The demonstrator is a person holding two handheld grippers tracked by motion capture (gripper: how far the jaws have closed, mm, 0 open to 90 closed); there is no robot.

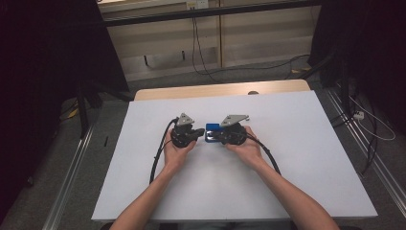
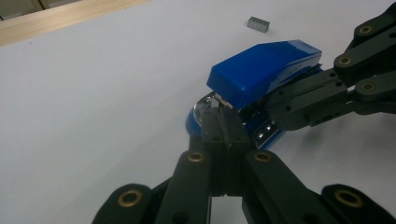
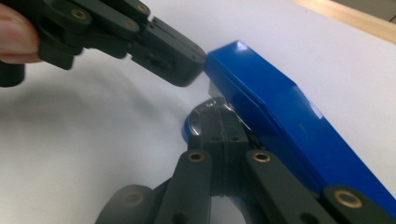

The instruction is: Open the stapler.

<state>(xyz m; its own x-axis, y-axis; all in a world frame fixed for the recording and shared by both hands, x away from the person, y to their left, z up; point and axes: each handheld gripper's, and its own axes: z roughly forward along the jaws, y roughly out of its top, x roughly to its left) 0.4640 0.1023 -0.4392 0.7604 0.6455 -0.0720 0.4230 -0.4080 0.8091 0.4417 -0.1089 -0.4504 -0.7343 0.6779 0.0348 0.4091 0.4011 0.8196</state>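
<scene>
You're working blue stapler (image 2: pixel 261 70) at frame centre on desk (image 1: pixel 297 158). Left tongs (image 2: pixel 223 126) together at its nose; right tongs (image 3: pixel 223 126) together beside its base. Stapler feeling rigid, slick, hinged; try gripping base sides.

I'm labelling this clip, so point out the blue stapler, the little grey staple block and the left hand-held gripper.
blue stapler (image 2: pixel 261 67): left gripper view, on its blue top cover.
grey staple block (image 2: pixel 258 24): left gripper view, on its side face.
left hand-held gripper (image 2: pixel 223 128): left gripper view, at its closed jaw tips by the stapler's front.

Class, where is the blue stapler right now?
In the high view the blue stapler lies mid-table on the white table, between the left gripper and the right gripper.
</scene>
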